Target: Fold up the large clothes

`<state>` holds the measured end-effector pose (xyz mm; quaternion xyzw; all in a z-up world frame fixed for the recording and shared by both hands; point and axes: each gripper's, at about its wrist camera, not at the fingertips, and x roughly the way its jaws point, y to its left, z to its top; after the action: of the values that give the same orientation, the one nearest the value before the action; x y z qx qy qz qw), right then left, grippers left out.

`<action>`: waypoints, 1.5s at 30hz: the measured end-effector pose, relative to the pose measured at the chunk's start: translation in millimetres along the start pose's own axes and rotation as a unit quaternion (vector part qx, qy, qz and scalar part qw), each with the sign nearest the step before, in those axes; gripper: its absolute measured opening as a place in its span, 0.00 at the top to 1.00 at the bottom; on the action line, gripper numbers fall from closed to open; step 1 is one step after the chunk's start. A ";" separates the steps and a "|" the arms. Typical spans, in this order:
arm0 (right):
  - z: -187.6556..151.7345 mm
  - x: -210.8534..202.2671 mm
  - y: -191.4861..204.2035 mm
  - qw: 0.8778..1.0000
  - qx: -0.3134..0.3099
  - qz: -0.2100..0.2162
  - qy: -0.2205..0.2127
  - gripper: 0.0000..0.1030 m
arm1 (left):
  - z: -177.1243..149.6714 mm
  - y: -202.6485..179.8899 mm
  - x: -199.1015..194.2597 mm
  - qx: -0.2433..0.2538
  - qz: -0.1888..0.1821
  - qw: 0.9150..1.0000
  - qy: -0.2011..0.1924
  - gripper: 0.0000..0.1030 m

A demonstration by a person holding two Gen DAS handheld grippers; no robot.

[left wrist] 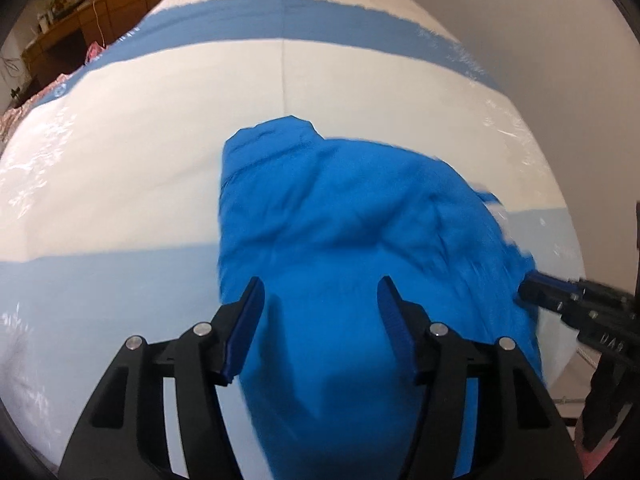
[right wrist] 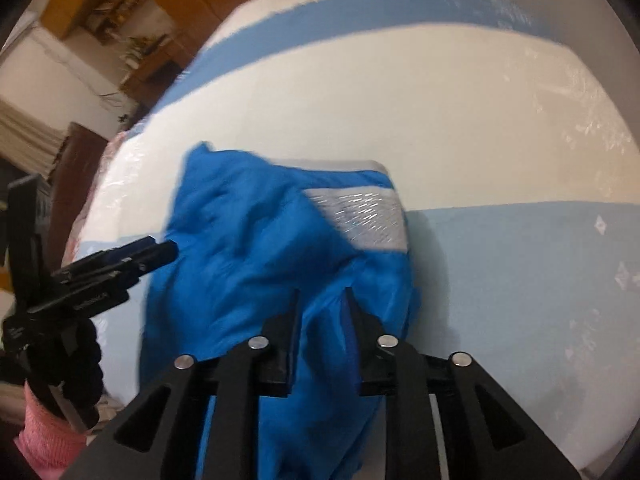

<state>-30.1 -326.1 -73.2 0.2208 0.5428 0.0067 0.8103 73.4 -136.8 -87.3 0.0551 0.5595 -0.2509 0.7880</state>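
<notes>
Blue garment (left wrist: 344, 240) bunched on the white-and-blue striped bed (left wrist: 140, 140), long axis running away from the cameras — left gripper (left wrist: 320, 320) spread wide above it, right gripper (right wrist: 322, 320) pinching a fabric fold

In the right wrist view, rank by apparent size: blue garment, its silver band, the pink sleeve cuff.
1. Blue garment
2. Silver band
3. Pink cuff, partly cut off by the frame edge, so its rank is unsure.
</notes>
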 end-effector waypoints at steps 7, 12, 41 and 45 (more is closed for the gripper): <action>-50.7 -2.1 24.6 0.999 -0.035 -0.013 0.019 0.79 | -61.6 -19.5 -7.8 0.029 0.006 1.000 0.004 0.43; -60.8 16.0 7.1 0.999 0.003 -0.004 0.044 0.77 | -68.5 -8.6 3.9 0.008 0.002 1.000 0.013 0.39; -48.9 -29.9 -12.6 0.999 0.034 -0.004 -0.011 0.30 | -63.1 8.0 -37.8 0.021 0.027 0.999 -0.022 0.27; -48.5 -24.7 -24.4 0.998 0.051 0.025 -0.008 0.23 | -60.8 14.1 -34.9 0.019 0.012 1.000 -0.018 0.22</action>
<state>-88.5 -337.2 -75.7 0.2756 0.5299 -0.0025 0.8020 19.2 -90.6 -80.6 0.0722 0.5397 -0.2524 0.7999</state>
